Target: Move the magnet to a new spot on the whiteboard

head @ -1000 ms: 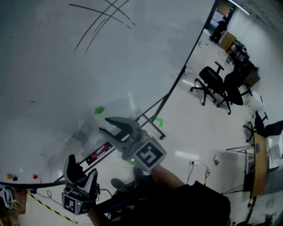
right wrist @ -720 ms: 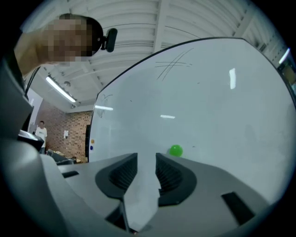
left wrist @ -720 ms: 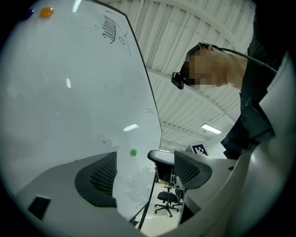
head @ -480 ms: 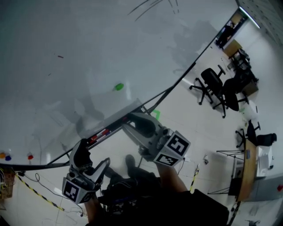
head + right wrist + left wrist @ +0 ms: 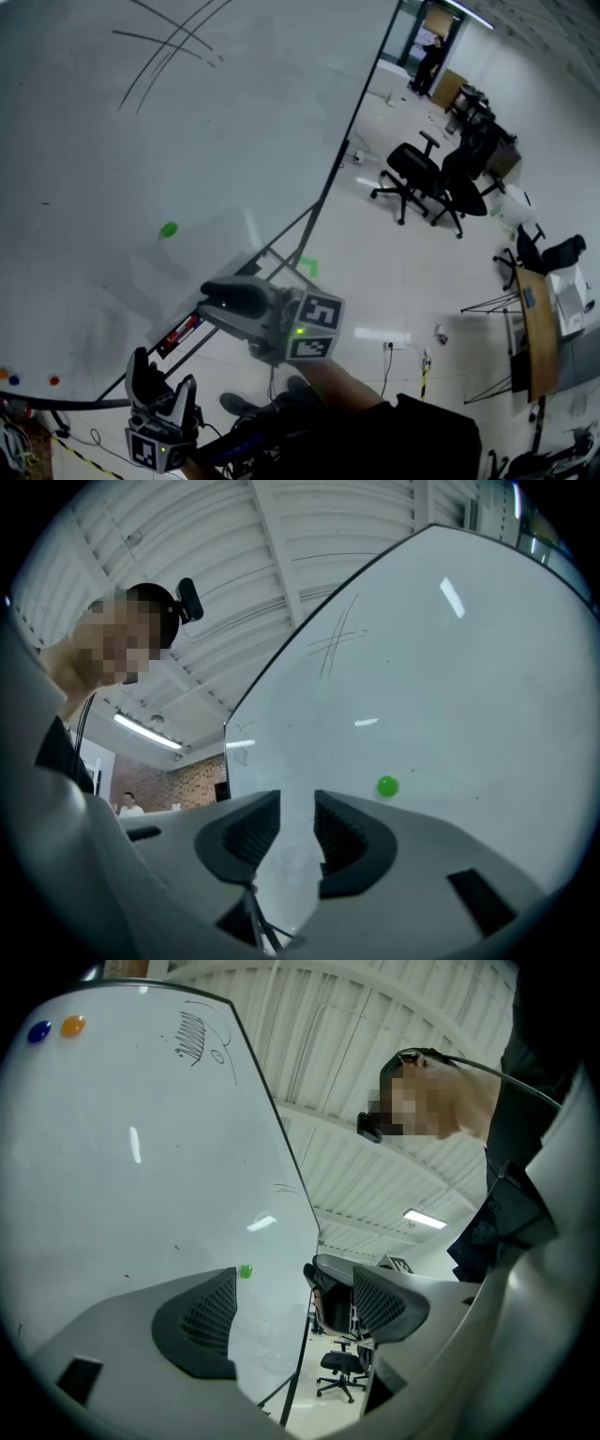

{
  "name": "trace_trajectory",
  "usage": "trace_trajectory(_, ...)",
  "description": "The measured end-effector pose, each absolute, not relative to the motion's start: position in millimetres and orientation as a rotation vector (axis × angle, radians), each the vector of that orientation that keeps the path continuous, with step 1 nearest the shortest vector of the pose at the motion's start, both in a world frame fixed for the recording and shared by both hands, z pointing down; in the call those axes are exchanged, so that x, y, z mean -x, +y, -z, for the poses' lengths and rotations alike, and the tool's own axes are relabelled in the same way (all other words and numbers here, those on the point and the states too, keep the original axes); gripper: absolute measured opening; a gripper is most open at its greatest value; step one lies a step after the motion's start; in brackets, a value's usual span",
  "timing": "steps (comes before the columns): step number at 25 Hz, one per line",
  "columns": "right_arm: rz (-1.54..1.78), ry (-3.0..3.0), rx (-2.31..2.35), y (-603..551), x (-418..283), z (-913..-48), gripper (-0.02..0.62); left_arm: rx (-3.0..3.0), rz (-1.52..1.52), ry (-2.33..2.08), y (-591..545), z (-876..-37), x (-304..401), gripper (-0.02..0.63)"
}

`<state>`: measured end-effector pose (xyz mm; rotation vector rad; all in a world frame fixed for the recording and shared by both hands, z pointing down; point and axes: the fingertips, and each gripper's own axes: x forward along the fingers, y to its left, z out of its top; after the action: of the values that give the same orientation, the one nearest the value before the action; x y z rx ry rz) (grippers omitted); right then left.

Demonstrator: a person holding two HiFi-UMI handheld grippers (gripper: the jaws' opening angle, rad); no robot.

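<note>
A small green magnet [image 5: 168,229] sticks to the big whiteboard [image 5: 141,122], low and towards its right edge. My right gripper [image 5: 214,300] hovers below and to the right of the magnet, apart from it. In the right gripper view its jaws [image 5: 295,819] are closing with nothing between them, and the magnet [image 5: 387,786] shows up to the right of them. My left gripper [image 5: 161,375] hangs low near the board's lower edge. It stands open [image 5: 295,1290] and empty, with the magnet [image 5: 246,1271] far off beyond its left finger.
Orange [image 5: 2,374], blue [image 5: 14,380] and red [image 5: 53,381] magnets sit at the board's lower left. Markers lie in the tray [image 5: 183,330] under the board. Black office chairs [image 5: 408,173] and a desk [image 5: 534,337] stand to the right, with a person [image 5: 431,56] far off.
The head view has swung about. My right gripper dropped under the board's edge and has come back up below the magnet, with its jaws narrower. The magnet's place on the board looks the same.
</note>
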<state>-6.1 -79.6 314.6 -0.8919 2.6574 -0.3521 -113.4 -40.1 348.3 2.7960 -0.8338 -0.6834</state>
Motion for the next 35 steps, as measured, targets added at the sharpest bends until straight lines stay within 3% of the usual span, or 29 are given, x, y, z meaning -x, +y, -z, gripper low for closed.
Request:
trace_trajectory(11,0.421,2.572,0.656,15.7,-142.1,-297.2,0.141,-2.834,0.597,-0.914,49.1,-331.6,-30.0,0.383)
trace_trajectory(22,0.478,2.549,0.338,57.1,-144.7,-301.2,0.123,-2.750,0.553,-1.234,98.4,-323.3,-29.1,0.383)
trace_trajectory(35,0.407,2.528,0.428,76.8,-151.7,-293.2,0.087,-2.776,0.628,-1.075,106.3,-316.2,-30.7,0.383)
